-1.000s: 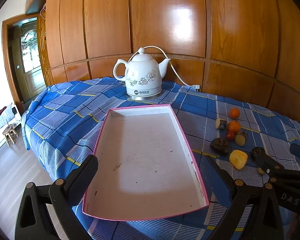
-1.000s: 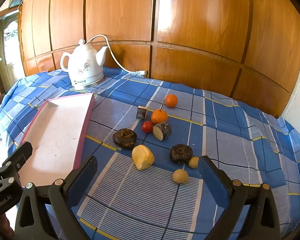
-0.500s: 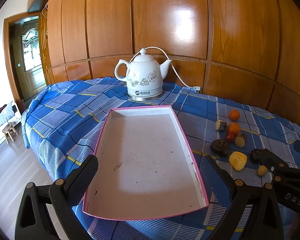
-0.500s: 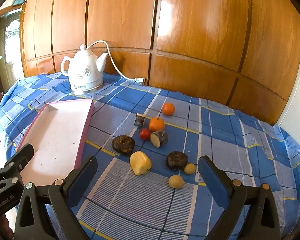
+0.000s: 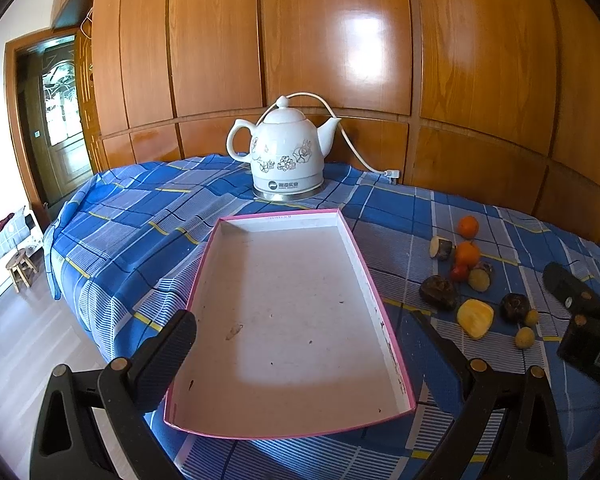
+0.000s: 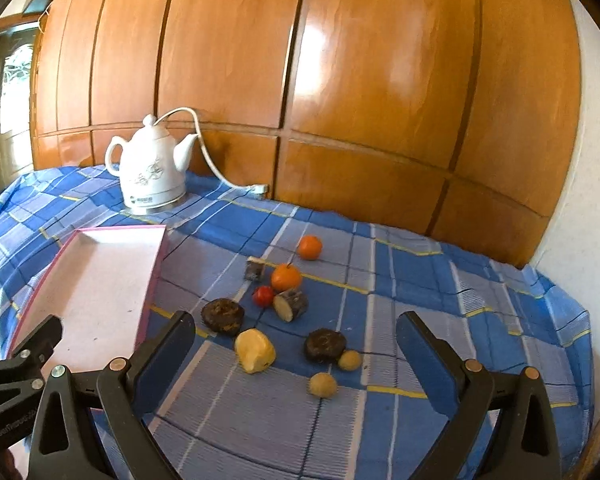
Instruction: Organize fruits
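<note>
A pink-rimmed shallow tray lies empty on the blue checked cloth, also in the right wrist view. To its right lies a cluster of fruit: two oranges, a small red fruit, a yellow chunk, dark round pieces, cut brown pieces and small yellow balls. The cluster shows in the left wrist view too. My left gripper is open above the tray's near end. My right gripper is open and empty, hovering in front of the fruit.
A white flowered kettle with a white cord stands behind the tray against the wood-panelled wall. The table's left edge drops to the floor, where a small stool stands. A white wall bounds the right side.
Both grippers have drawn back and risen a little, so the fruit and tray look slightly farther. The right gripper has turned a bit to the left. Nothing was grasped.
</note>
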### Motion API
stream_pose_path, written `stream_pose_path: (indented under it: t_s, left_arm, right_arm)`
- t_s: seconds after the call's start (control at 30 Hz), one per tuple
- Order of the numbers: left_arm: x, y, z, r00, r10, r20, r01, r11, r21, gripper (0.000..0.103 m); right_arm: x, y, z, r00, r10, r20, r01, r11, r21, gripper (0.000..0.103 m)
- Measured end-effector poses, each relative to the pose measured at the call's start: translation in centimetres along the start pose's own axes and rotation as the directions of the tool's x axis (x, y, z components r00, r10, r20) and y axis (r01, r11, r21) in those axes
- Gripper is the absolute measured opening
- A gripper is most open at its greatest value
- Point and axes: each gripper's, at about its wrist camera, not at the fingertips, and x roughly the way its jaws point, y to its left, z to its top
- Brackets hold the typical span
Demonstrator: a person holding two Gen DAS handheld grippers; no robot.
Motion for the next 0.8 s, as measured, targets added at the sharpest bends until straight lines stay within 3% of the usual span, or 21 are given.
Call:
stream_pose_path:
  t_s: [0.2, 0.8]
  left_arm:
    - [0.1, -0.1, 0.0, 1.0, 0.003, -0.002, -0.003, 1.0, 0.007, 0.103]
    - [0.1, -1.5, -0.1, 1.0, 0.001, -0.005, -0.001, 0.999, 0.051, 0.103]
  right_arm:
    - [-0.1, -1.9, 0.6, 0.999, -0.041, 0.017, 0.04, 0.998, 0.058, 0.102]
    - [-0.1, -3.3, 0.9, 0.998, -0.053, 0.029, 0.05, 0.995, 0.091, 0.102]
